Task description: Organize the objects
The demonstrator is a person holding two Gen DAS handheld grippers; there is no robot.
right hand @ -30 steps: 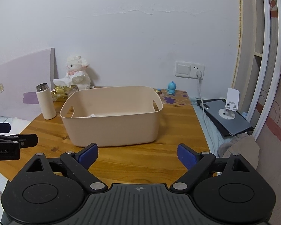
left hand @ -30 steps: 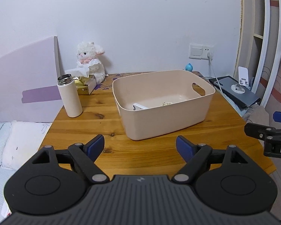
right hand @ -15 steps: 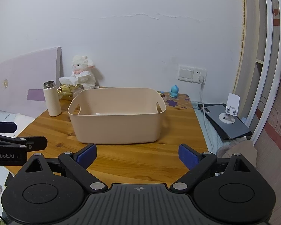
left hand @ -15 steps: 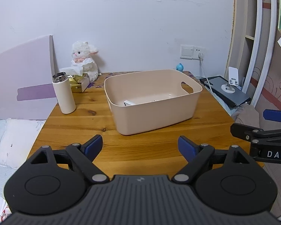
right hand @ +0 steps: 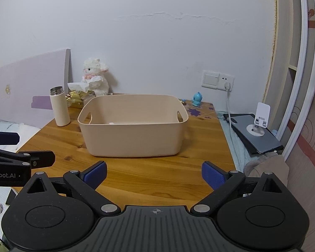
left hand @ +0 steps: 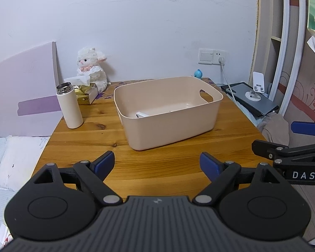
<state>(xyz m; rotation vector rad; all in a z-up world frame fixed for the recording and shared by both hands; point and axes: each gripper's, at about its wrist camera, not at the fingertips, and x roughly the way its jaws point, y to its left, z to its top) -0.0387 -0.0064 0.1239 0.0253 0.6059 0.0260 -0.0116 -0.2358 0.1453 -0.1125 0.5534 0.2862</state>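
A beige plastic bin (left hand: 172,124) (right hand: 134,138) stands in the middle of the wooden table (left hand: 90,138) (right hand: 149,174), with a small white item (left hand: 141,114) on its floor. A white flask (left hand: 70,106) (right hand: 59,107) stands upright left of the bin. Behind it are a gold tissue box (left hand: 87,92) (right hand: 76,99) and a white plush lamb (left hand: 92,71) (right hand: 95,76). My left gripper (left hand: 157,164) is open and empty over the table's near edge. My right gripper (right hand: 154,173) is likewise open and empty, well short of the bin.
A small blue figurine (left hand: 198,73) (right hand: 197,99) sits at the table's back right. A dark tablet with a white phone stand (left hand: 255,96) (right hand: 258,126) lies off the right edge, beside a charging cable (right hand: 231,126). A lilac board (left hand: 25,86) leans at left, bedding (left hand: 10,157) below it.
Both grippers have drawn back from the table, so the bin and flask look smaller and farther away. Their fingers have stayed open and empty.
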